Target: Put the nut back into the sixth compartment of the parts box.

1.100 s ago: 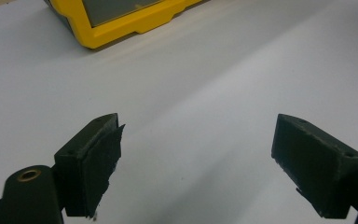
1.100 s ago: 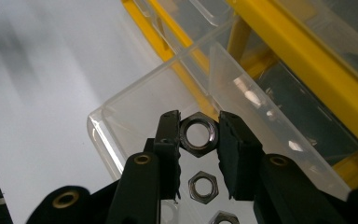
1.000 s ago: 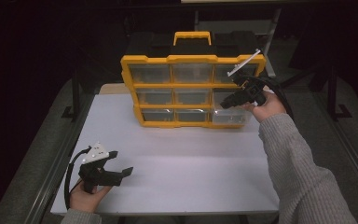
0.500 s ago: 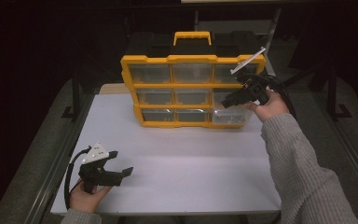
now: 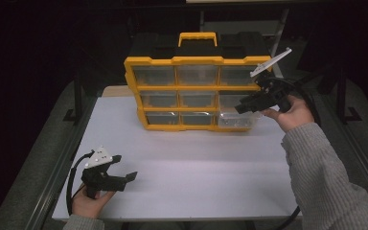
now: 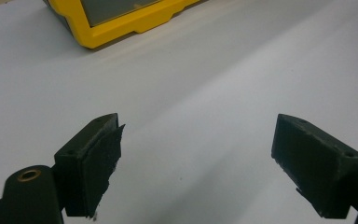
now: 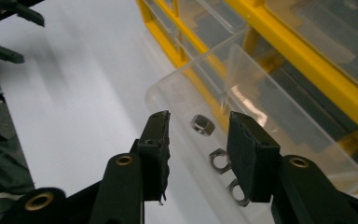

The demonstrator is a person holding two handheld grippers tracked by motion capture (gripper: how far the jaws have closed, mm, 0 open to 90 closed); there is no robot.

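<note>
Right hand-held gripper (image 7: 198, 128) drawn back, jaws just opened, nothing gripped | clear plastic drawer (image 7: 261, 112) holding steel nuts (image 7: 202, 124) pulled out beneath it | left hand-held gripper (image 6: 198, 154) open over white tabletop (image 5: 196, 158)

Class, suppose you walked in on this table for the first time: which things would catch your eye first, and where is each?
The yellow drawer organizer stands at the far side of the white table. Its clear bottom-right drawer is pulled out with metal nuts inside. The right gripper hovers above that drawer; its jaws have just been opening, with nothing between them. The left gripper rests open near the front left corner.
</note>
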